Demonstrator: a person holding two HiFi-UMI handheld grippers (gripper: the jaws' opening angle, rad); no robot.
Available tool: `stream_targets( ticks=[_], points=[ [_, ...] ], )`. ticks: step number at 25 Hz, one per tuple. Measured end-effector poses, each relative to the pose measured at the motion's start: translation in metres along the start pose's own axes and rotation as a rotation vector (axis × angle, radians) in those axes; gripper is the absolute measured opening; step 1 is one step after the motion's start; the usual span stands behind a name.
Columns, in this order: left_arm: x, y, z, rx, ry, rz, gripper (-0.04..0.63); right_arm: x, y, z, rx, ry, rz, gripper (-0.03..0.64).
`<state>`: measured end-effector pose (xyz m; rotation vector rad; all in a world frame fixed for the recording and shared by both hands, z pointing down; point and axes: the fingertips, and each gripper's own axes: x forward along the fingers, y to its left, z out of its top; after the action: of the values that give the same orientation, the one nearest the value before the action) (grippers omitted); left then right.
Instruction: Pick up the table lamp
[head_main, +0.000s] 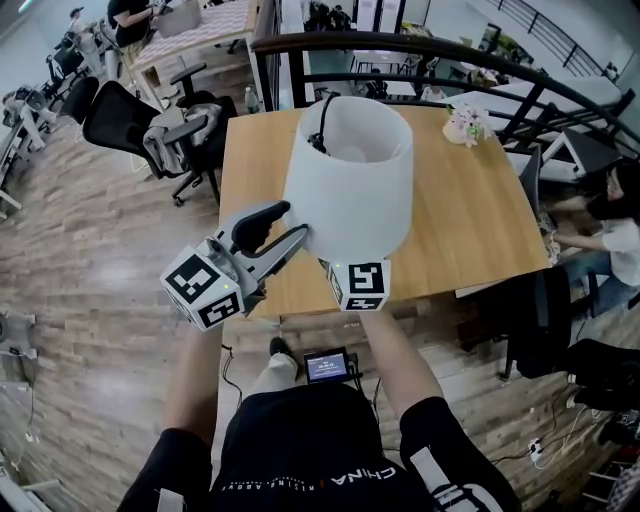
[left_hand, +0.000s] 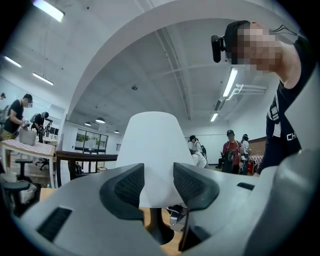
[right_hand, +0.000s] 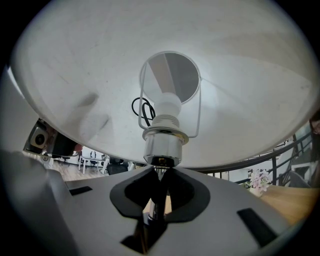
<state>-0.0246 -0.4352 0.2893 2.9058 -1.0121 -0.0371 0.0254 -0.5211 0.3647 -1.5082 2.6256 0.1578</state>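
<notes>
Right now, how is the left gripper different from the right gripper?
The right gripper is shut on the lamp stem, while the left gripper is open, clamping nothing. The right gripper sits under the lampshade; the left gripper is beside it. Both carry a marker cube.

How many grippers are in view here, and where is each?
2. The left gripper is at the lower edge of the lampshade, jaws apart. The right gripper is under the lampshade, jaws shut on the stem of the table lamp.
</notes>
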Motion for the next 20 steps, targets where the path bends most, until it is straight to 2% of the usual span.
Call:
stream_targets(
  ticks=[12, 20],
  points=[
    [-0.029, -0.045, -0.001, 0.002, -0.008, -0.028, 0.181, -0.049, 0.023, 0.008, 0.014, 0.002, -0.013, 0.078],
    [-0.091, -0.079, 0.001, -0.005, -0.038, -0.050, 0.181, -0.092, 0.076, 0.023, -0.005, 0.004, -0.020, 0.078]
  ],
)
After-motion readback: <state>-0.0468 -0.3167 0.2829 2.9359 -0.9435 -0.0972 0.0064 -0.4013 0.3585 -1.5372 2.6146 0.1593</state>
